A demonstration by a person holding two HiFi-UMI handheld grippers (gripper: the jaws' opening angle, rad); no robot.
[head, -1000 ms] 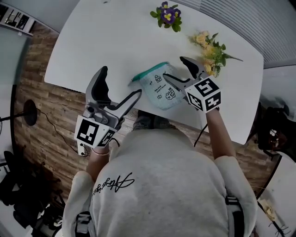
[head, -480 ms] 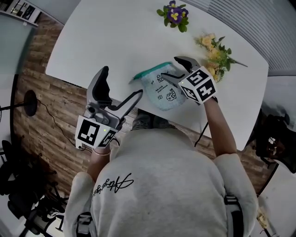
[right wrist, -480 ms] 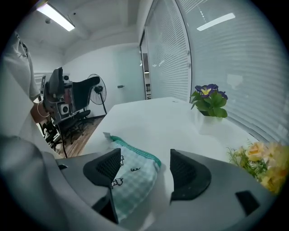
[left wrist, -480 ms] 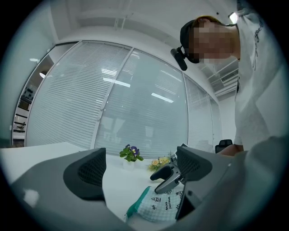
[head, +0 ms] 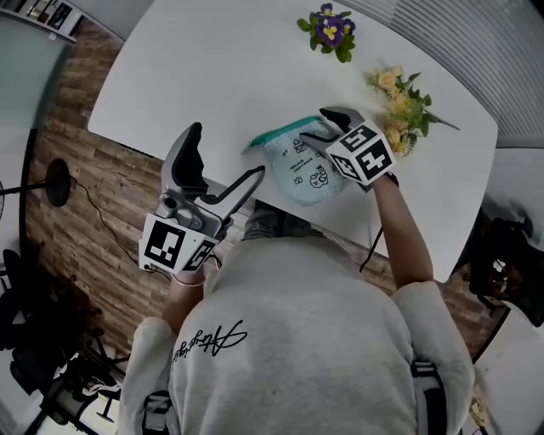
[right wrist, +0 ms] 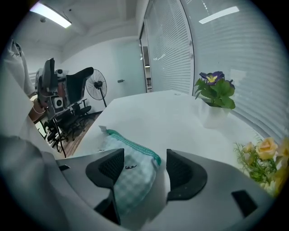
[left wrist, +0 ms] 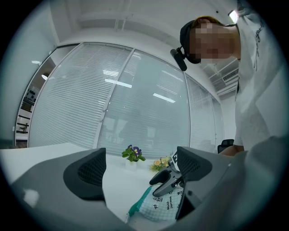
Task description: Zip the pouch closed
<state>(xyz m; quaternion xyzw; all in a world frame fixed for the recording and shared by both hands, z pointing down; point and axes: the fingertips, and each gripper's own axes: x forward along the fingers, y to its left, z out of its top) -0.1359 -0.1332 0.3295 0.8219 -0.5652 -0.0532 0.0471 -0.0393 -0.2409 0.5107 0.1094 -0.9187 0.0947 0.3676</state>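
View from above of a person standing at a white, rounded table [head: 212,76] with a two-jaw gripper in each hand. The small pale green-and-white checked fabric pouch [head: 304,170] lies flat near the table's front edge, just ahead of the person, with its teal zip edge [head: 276,134] on the far side, running left to right. The right gripper [head: 319,127] angles down over the pouch's right end, probably to pin that end so the zip can be drawn along. In the right gripper view the jaws of the right gripper [right wrist: 140,164] stand about half open and have just been closing. The checked fabric and the teal corner sit between them: the left pad looks to be against the cloth, a gap remains at the right pad, so nothing is clamped yet. The left gripper [head: 223,157] hangs level off the table's near edge, well apart from the pouch, likely waiting its turn. Its jaws are spread wide with nothing between them. A small purple-flowered plant [head: 327,21] and a sprig of yellow flowers [head: 399,93] sit further back, apart from the work
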